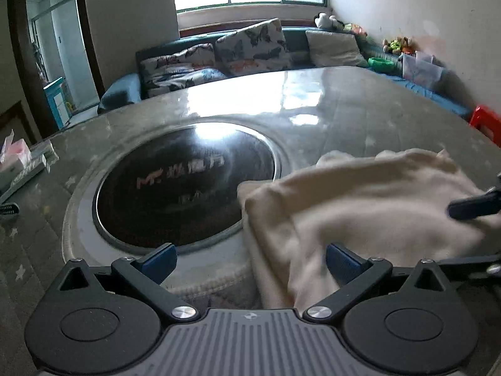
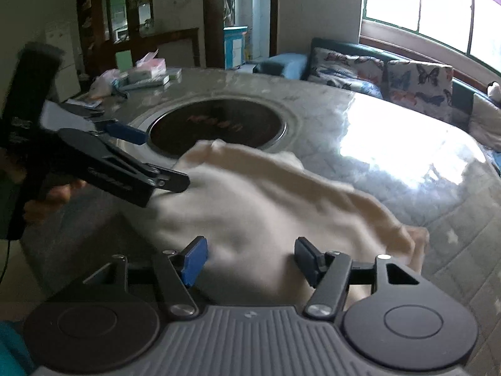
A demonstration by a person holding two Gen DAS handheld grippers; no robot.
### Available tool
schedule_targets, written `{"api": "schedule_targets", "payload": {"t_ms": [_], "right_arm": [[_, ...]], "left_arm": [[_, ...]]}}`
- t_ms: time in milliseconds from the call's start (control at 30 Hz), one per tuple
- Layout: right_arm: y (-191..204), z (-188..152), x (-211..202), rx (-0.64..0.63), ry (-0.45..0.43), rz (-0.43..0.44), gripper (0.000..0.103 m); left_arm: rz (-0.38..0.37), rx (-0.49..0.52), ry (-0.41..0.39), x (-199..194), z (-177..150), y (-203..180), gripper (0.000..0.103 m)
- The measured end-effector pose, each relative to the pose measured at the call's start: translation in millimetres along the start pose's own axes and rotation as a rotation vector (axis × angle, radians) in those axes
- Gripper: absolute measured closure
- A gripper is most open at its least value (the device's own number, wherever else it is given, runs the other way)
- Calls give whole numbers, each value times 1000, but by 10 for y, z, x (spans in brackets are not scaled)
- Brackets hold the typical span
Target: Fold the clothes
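Observation:
A cream-white garment (image 1: pixel 360 206) lies bunched on the round table, next to the dark inset cooktop (image 1: pixel 184 185). My left gripper (image 1: pixel 250 261) is open, its right finger over the garment's left edge and its left finger over the cooktop rim. In the right wrist view the garment (image 2: pixel 266 200) spreads ahead and under my right gripper (image 2: pixel 250 260), which is open just above the cloth. The left gripper (image 2: pixel 156 156) shows there from the side, one finger on the cloth's left edge. The frames are motion-blurred.
The grey quilted table (image 2: pixel 454 225) has a glossy cover. Tissue packs and boxes (image 2: pixel 147 72) lie at its far left edge. A sofa with butterfly cushions (image 1: pixel 250 47) stands behind, a red stool (image 1: pixel 485 122) to the right.

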State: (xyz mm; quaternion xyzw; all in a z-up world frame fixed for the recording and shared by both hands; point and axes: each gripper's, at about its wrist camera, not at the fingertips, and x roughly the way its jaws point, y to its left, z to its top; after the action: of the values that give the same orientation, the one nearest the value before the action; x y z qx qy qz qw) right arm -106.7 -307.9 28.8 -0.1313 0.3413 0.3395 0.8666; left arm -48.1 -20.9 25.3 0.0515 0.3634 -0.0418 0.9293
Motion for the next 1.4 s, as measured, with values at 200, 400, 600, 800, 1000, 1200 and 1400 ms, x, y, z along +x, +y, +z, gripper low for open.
{"api": "schedule_targets", "payload": {"t_ms": [200,400,600,800,1000,1200,1400], "right_arm": [[-75,-80,-260,46,-33,-22,40],[-229,-309,-257,119,7,-52,40],[-271,-243,-405,144,-54,-49,40],[-271,-165,-362,139,-91,-111,48],[-231,-276,-238,79,-55,-131,48],[-413,-84,-302,111,-81,-137,49],[-767,48,-51,203,-64,-135,71]], "left_arm": [[-3,-7,-11,-44,-7,73,0],[-8,-38,10,4,-97,142,0],[-6,-15,5,-63,-56,121,0],[-13,-9,-6,-141,-11,67,0],[-13,6,-13,-174,37,29,0],[-26,12,-9,-130,65,-41,0],[-19,27,16,-51,11,-102,0]]}}
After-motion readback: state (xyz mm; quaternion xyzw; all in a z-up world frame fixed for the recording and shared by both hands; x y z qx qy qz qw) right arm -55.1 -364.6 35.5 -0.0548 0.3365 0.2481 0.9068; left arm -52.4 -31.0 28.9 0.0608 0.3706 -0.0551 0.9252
